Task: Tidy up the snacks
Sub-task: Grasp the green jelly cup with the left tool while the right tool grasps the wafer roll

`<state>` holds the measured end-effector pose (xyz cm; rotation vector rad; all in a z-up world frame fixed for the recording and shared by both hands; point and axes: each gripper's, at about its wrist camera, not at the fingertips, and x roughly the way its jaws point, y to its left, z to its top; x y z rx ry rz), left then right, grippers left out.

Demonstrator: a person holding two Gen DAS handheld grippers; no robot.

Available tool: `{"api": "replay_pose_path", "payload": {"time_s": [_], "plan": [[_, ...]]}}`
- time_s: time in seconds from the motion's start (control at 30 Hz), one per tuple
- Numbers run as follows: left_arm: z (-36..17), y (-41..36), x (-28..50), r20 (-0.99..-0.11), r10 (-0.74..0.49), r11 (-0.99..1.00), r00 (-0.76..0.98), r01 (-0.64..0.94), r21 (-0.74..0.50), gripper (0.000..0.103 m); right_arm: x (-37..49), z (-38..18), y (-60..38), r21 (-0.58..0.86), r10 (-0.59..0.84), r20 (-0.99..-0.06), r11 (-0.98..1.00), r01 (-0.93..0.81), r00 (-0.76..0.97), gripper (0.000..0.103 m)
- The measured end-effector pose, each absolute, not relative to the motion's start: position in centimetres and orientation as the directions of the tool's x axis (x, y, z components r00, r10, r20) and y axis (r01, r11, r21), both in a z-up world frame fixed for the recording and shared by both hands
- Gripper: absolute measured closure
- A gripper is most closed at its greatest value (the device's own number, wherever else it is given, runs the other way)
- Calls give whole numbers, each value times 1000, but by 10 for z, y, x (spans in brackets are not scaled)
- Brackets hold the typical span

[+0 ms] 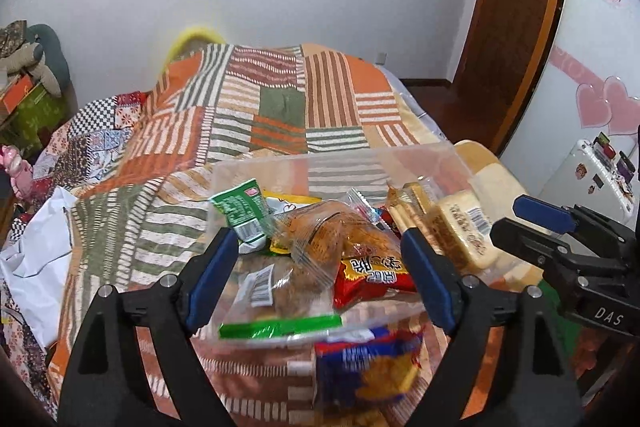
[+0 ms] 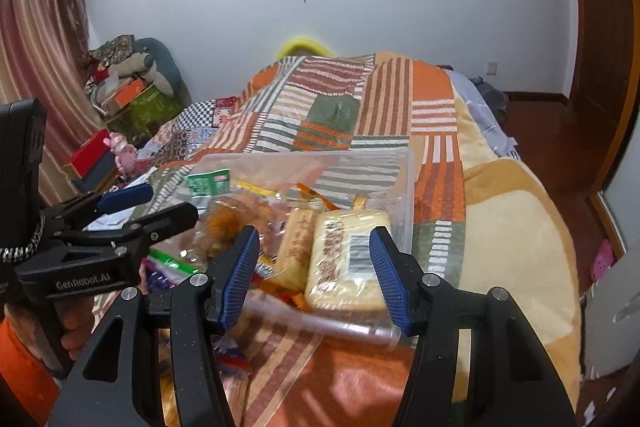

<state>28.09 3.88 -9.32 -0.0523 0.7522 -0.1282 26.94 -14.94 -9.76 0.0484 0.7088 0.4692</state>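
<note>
left tool (image 1: 320, 279): lower centre of its view, jaws spread wide, nothing gripped | right tool (image 2: 314, 273): lower centre of its view, jaws spread wide, nothing gripped

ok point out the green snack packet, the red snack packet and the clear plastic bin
green snack packet (image 1: 240, 213), left wrist view, printed back panel
red snack packet (image 1: 372, 277), left wrist view, yellow lettering
clear plastic bin (image 1: 340, 157), left wrist view, far wall

Bed (image 1: 248, 115): patchwork blanket (image 2: 328, 115), clear snack bin (image 1: 340, 163).
</note>
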Motion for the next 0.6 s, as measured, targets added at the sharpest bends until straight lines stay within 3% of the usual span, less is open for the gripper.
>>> {"api": "replay_pose_path", "payload": {"time_s": [0.33, 0.6], "plan": [[-77, 52, 228, -659, -114, 993, 743, 78, -84, 11, 230, -95, -148, 199, 460, -613, 876, -438, 642, 46], [-96, 71, 185, -698, -97, 994, 710, 35, -102, 8, 202, -122, -135, 188, 454, -685, 866, -463, 569, 39]]}}
